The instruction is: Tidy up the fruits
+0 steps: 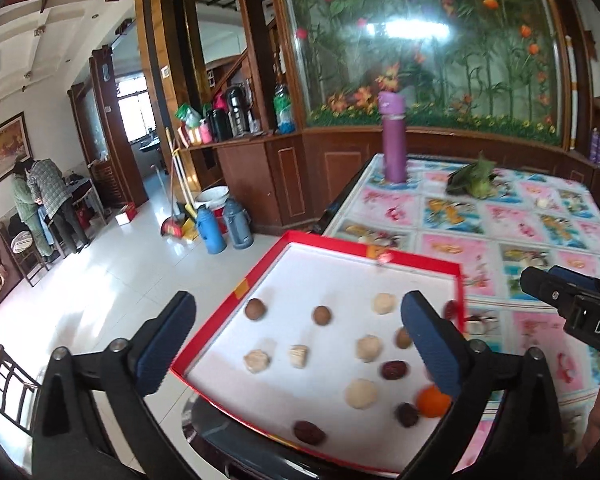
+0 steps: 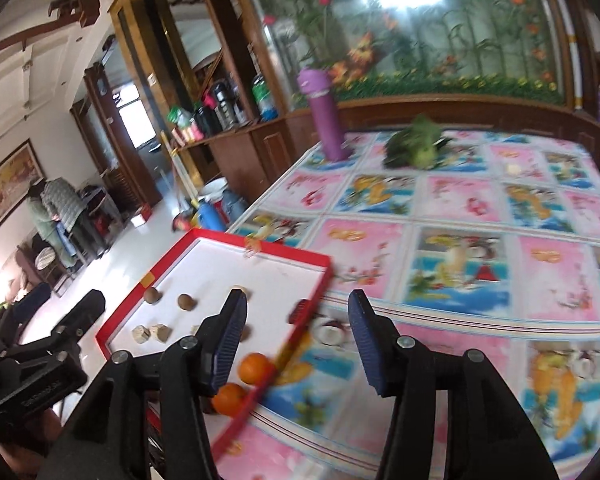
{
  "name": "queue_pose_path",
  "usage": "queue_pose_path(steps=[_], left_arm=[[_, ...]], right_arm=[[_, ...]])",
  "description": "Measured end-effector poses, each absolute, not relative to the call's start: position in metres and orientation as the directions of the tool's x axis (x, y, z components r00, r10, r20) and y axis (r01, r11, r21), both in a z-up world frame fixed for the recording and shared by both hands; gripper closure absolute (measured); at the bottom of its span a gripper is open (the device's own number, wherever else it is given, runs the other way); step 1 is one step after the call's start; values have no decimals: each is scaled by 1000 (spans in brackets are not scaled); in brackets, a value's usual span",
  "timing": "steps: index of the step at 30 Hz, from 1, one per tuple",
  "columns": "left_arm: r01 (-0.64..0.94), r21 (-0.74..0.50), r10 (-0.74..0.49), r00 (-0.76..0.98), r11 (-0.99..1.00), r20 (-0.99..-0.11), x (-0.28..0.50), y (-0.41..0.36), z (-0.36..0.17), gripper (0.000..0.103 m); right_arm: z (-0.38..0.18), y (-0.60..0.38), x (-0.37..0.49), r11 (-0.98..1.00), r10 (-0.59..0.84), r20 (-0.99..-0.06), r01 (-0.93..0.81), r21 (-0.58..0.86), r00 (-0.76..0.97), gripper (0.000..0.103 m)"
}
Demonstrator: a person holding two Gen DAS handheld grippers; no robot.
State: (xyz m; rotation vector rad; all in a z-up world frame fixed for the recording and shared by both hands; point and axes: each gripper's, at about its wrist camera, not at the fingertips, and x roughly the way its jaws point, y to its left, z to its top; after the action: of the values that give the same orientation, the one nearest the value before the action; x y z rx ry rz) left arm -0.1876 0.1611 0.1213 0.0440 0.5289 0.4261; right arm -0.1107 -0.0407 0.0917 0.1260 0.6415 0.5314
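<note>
A table (image 2: pixel 460 208) under a glossy cloth of pink and blue picture squares, in a tiled living room. Behind it, a wood-panelled wall with a large glass panel (image 1: pixel 420 40) painted with bamboo and orange and red flowers. On the cloth at the far end: one purple flask (image 1: pixel 394 140) upright, one leafy green vegetable (image 1: pixel 474 182) lying to its right, well apart from the tray. On the floor to the left: two thermos jugs (image 1: pixel 224 224), one blue and one grey, a white bucket, a broom and dustpan against the cabinet. Further left, two people (image 1: pixel 44 200) bent over a small table beneath a framed painting.

At the table's near left corner, a shallow red-rimmed tray (image 1: pixel 364 246) with a white floor, overhanging the edge a little. Inside, scattered and mostly apart: three brown round fruits (image 1: pixel 256 309), about six pale lumps (image 1: pixel 362 393), four or five dark red dates (image 1: pixel 394 370), blur at the rim preventing a sure count. One orange (image 1: pixel 433 400) seen from the left wrist, two oranges (image 2: pixel 256 368) from the right, side by side against the tray's near right rim.

Left gripper (image 1: pixel 296 344) spread wide above the tray, nothing between the blue pads. Right gripper (image 2: pixel 296 344) likewise spread wide and empty, straddling the tray's right rim, the oranges just below its left finger.
</note>
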Motion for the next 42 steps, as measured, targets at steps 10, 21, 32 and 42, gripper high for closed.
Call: queue_pose_path(steps=[10, 21, 32, 42], left_arm=[[-358, 126, 374, 805, 925, -461, -221, 94, 143, 0], [-364, 188, 410, 827, 912, -386, -254, 50, 155, 0], [-319, 172, 361, 857, 932, -369, -272, 34, 168, 0], [-307, 160, 345, 859, 938, -378, -276, 29, 168, 0]], right_arm=[[102, -115, -185, 915, 401, -389, -384, 125, 829, 31], [109, -137, -216, 933, 359, -278, -353, 73, 891, 24], [112, -148, -226, 942, 336, -251, -329, 69, 908, 24], [111, -151, -230, 945, 328, -259, -317, 85, 908, 24]])
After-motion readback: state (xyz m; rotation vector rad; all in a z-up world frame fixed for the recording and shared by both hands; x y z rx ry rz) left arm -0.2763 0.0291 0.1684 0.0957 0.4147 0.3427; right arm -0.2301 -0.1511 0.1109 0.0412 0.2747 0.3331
